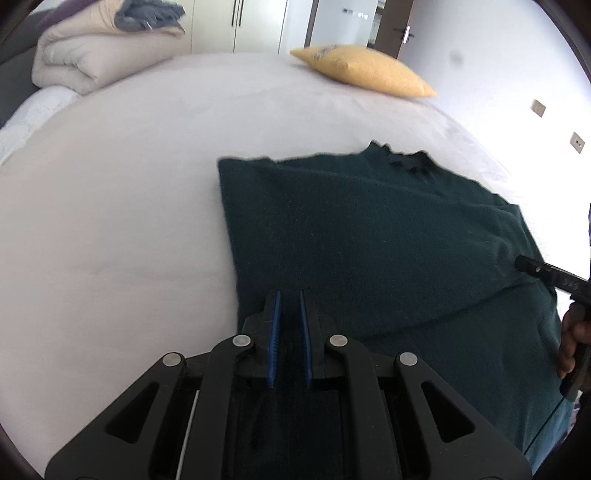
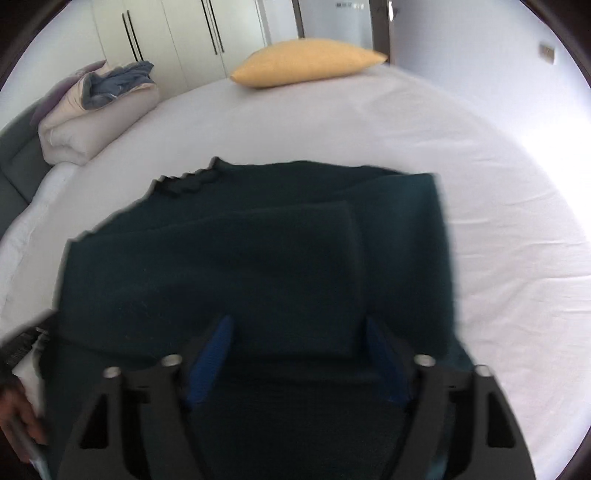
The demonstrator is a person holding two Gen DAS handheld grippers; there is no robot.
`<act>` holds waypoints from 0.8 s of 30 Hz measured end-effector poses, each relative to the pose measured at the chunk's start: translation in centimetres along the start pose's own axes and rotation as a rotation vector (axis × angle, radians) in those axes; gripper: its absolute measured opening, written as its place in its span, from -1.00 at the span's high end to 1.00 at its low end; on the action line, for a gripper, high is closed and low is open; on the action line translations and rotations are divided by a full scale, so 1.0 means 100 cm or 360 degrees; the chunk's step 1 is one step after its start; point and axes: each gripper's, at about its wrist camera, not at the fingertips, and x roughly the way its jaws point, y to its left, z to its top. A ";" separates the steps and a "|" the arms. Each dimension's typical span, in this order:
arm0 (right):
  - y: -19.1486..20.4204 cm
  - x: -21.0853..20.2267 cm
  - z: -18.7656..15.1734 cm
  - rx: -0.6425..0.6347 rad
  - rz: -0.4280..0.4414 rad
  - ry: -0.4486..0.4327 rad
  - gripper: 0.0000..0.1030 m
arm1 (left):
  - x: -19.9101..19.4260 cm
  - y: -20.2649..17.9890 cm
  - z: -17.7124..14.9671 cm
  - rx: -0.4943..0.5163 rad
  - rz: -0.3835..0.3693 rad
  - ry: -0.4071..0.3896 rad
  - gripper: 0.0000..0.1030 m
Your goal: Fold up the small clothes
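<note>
A dark green sweater (image 1: 369,236) lies flat on the white bed, collar at the far side, with one part folded over its body (image 2: 258,258). My left gripper (image 1: 290,299) sits low over the sweater's near left edge, its blue pads (image 1: 275,332) a narrow gap apart with dark cloth between them. My right gripper (image 2: 299,325) hovers over the sweater's near part with its blue pads (image 2: 218,350) wide apart and nothing between them. It also shows at the right edge of the left wrist view (image 1: 524,264).
The white bed (image 1: 129,221) extends far and to the left. A yellow pillow (image 1: 365,72) lies at the far side. A folded beige duvet with grey clothes on top (image 1: 96,55) sits at the far left. Wardrobe doors (image 2: 177,33) stand behind.
</note>
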 end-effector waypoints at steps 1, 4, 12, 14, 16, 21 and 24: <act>-0.004 -0.013 -0.004 0.0040 0.0040 -0.0057 -0.34 | -0.013 -0.001 -0.004 0.0009 0.0002 -0.0046 0.81; -0.010 -0.073 -0.020 0.0086 0.0078 -0.0344 -0.35 | -0.063 -0.014 -0.018 0.0083 0.0008 -0.0215 0.81; 0.023 -0.239 -0.086 -0.0082 -0.0086 -0.1165 -1.00 | -0.201 -0.066 -0.053 0.0141 0.0105 -0.0517 -0.49; 0.033 -0.265 -0.097 -0.0113 -0.0084 -0.1232 -1.00 | -0.244 -0.082 -0.066 0.0128 0.0147 -0.0724 -1.00; 0.043 -0.287 -0.102 -0.0127 -0.0057 -0.1259 -1.00 | -0.278 -0.092 -0.083 0.0117 0.0069 -0.0885 -1.00; 0.065 -0.322 -0.124 -0.0249 -0.0014 -0.1279 -1.00 | -0.303 -0.106 -0.107 0.0206 0.0108 -0.0871 -1.00; 0.074 -0.325 -0.140 -0.0388 -0.0102 -0.1174 -1.00 | -0.296 -0.104 -0.132 0.0277 0.0189 -0.0776 -1.00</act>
